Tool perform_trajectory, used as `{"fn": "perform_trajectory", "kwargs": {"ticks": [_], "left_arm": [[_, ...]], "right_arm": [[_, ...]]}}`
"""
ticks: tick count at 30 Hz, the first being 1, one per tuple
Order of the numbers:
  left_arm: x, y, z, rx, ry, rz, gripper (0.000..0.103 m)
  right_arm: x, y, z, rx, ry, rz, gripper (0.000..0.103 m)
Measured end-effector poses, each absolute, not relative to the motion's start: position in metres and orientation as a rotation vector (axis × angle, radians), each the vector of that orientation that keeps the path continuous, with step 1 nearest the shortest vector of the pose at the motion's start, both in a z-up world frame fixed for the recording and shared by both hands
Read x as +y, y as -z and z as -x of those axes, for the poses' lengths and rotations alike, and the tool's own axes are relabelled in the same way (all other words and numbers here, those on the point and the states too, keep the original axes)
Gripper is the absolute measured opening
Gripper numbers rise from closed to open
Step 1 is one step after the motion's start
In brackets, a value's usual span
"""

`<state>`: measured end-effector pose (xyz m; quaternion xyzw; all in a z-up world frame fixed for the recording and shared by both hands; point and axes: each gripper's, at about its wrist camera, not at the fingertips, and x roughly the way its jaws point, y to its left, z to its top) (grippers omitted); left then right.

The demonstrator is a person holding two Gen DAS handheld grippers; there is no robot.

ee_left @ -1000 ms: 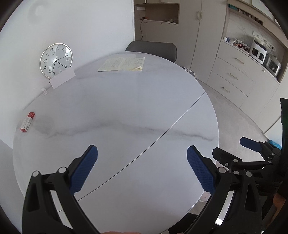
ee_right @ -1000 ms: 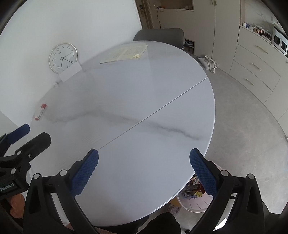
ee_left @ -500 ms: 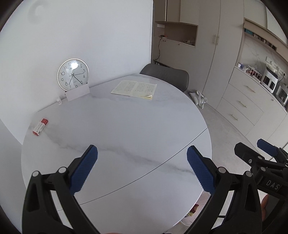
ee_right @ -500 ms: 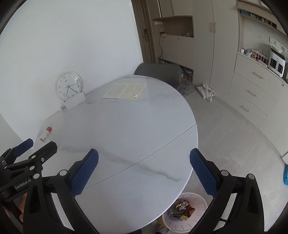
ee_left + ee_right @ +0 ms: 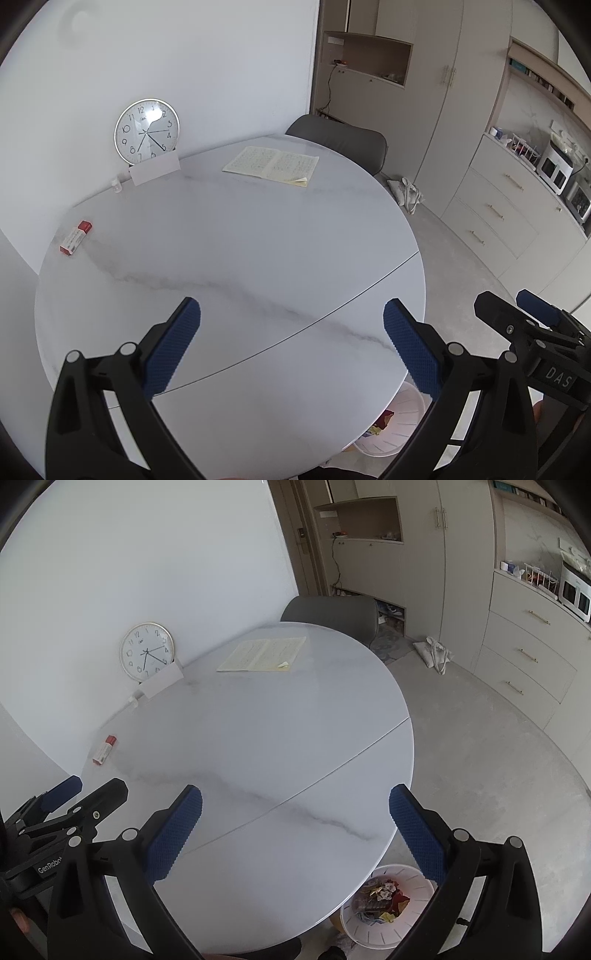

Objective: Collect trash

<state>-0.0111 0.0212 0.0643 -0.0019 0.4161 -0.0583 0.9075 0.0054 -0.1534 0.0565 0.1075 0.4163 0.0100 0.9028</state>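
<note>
A white trash bin (image 5: 388,908) stands on the floor by the round table's near right edge, holding crumpled wrappers (image 5: 380,897); it peeks out under the table edge in the left wrist view (image 5: 395,424). My left gripper (image 5: 291,339) is open and empty, held high above the round marble table (image 5: 229,266). My right gripper (image 5: 295,823) is open and empty, also above the table (image 5: 266,738). Each gripper shows at the edge of the other's view.
On the table lie a small red and white box (image 5: 75,238), an open notebook (image 5: 271,166), a clock (image 5: 147,132) leaning on the wall and a white card (image 5: 155,171). A grey chair (image 5: 340,138) stands behind. Cabinets (image 5: 524,657) line the right.
Both grippers have risen and pulled back from the table, so more of the room and the trash bin show. Both stay open and empty.
</note>
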Motion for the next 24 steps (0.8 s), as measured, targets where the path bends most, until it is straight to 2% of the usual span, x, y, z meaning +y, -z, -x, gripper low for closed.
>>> {"fn": "perform_trajectory", "kwargs": {"ticks": [24], "left_arm": [[0.0171, -0.0651, 0.0125, 0.843, 0.149, -0.021, 0.095]], "right_arm": [[-0.1445, -0.0583, -0.0021, 0.850, -0.005, -0.191, 0.101]]}}
